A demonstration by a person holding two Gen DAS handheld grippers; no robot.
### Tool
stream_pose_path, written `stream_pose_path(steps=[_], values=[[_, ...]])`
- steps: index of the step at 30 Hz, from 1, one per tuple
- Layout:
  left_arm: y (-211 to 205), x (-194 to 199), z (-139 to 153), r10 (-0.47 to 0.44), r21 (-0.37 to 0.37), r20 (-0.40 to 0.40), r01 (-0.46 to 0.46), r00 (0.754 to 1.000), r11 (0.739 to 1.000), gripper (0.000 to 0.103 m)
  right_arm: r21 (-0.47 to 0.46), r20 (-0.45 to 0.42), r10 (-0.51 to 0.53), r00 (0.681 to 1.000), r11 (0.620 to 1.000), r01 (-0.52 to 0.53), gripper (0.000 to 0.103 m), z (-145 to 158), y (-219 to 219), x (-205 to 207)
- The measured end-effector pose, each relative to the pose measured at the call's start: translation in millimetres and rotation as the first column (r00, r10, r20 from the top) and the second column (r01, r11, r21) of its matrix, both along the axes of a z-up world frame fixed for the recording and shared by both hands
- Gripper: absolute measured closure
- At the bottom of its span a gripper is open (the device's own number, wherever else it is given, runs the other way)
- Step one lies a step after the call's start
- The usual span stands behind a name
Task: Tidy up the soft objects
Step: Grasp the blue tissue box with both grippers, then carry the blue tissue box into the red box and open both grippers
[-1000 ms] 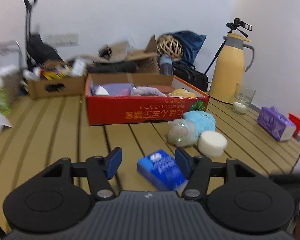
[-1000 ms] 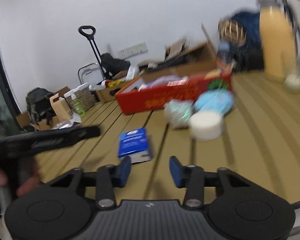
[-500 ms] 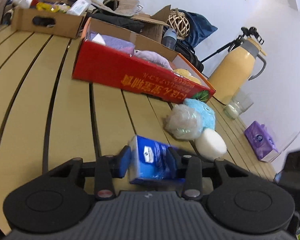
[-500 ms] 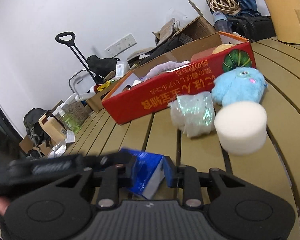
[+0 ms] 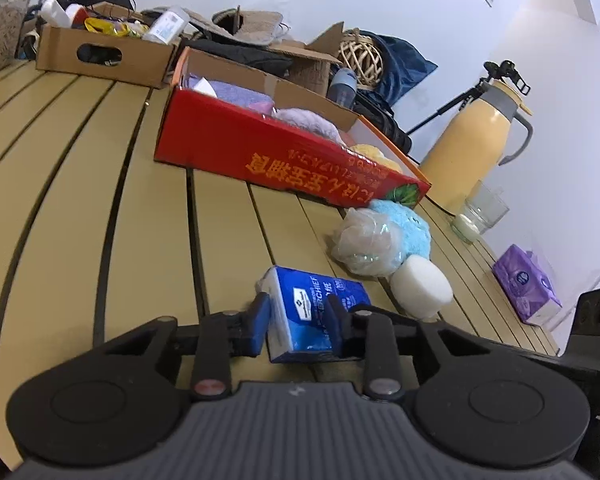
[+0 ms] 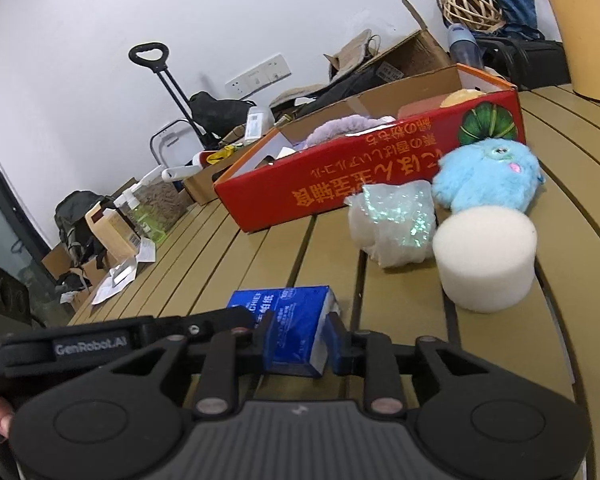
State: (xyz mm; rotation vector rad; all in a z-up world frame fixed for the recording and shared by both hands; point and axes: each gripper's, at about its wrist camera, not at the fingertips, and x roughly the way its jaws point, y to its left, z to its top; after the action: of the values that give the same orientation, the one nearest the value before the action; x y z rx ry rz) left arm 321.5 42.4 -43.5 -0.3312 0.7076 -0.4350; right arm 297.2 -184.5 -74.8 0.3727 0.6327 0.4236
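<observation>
Both tools have come in on the blue tissue pack since a second ago, when it lay free on the worktop ahead of spread fingers. Now the left tool grips it across its width, pads pressed against both sides. From the right wrist view, the right tool brackets the same pack from the opposite end, its fingers close on either side; whether they truly pinch it or only sit against it I cannot tell.

Ahead of the tools sit a crinkly plastic-wrapped bundle, a white foam cylinder and a blue plush toy, with the red box beyond them, already holding soft things.

To carry this well, I would keep the squeeze light so the pack doesn't buckle, lift it level, and pass above the bundle and foam before lowering into the box.

The pack's underside is hidden behind the tool bodies, so whether it rests on the worktop is unclear.
</observation>
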Motion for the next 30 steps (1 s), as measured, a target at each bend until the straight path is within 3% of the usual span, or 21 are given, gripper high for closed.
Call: stream_pose_path(steps=[5, 10, 12, 14, 18, 20, 23, 25, 30], values=[[1.9, 21.6, 49.4, 0.038, -0.028, 0.114, -0.035, 0.993, 0.999, 0.077, -0.019, 0.097, 0.003, 0.995, 1.000, -0.001, 0.081, 36.6, 2.6, 9.5], [-0.9, 119.9, 104.7, 0.043, -0.017, 0.221, -0.040, 0.974, 0.999, 0.077, -0.078, 0.215, 0.051, 0.975, 0.996, -0.035, 0.081, 104.3, 5.8, 90.4], [-4.6, 164.8, 106.7, 0.035, 0.004, 0.208, -0.036, 0.977, 0.999, 0.076, -0.097, 0.193, 0.052, 0.980, 0.995, -0.034, 0.081, 119.1, 6.9, 137.6], [-4.3, 205.5, 96.2, 0.073, -0.024, 0.146, -0.071, 0.987, 0.997, 0.076, -0.062, 0.143, 0.040, 0.989, 0.998, -0.031, 0.081, 122.6, 3.8, 182.0], [-2.1, 258.8, 67.7, 0.112, -0.015, 0.026, -0.111, 0.993, 0.994, 0.077, -0.110, 0.040, 0.025, 0.999, 0.994, -0.021, 0.081, 106.1, 12.2, 256.3], [-3.4, 267.5, 55.0, 0.131, 0.055, -0.019, -0.130, 0.991, 0.990, 0.076, -0.121, -0.027, 0.017, 0.999, 0.992, -0.020, 0.081, 91.2, 17.8, 282.2], [-2.1, 261.0, 45.7, 0.128, 0.145, -0.012, -0.125, 0.992, 0.981, 0.076, -0.114, -0.114, 0.041, 0.993, 0.992, -0.054, 0.082, 70.7, 25.3, 300.5], [2.4, 252.1, 48.2, 0.107, 0.151, 0.007, -0.107, 0.994, 0.983, 0.070, -0.139, -0.135, 0.078, 0.988, 0.986, -0.097, 0.080, 64.4, 31.5, 301.3], [6.7, 227.1, 71.4, 0.093, 0.197, 0.064, -0.103, 0.994, 0.975, 0.069, -0.152, -0.144, 0.095, 0.985, 0.982, -0.117, 0.080, 69.8, 28.4, 287.6]])
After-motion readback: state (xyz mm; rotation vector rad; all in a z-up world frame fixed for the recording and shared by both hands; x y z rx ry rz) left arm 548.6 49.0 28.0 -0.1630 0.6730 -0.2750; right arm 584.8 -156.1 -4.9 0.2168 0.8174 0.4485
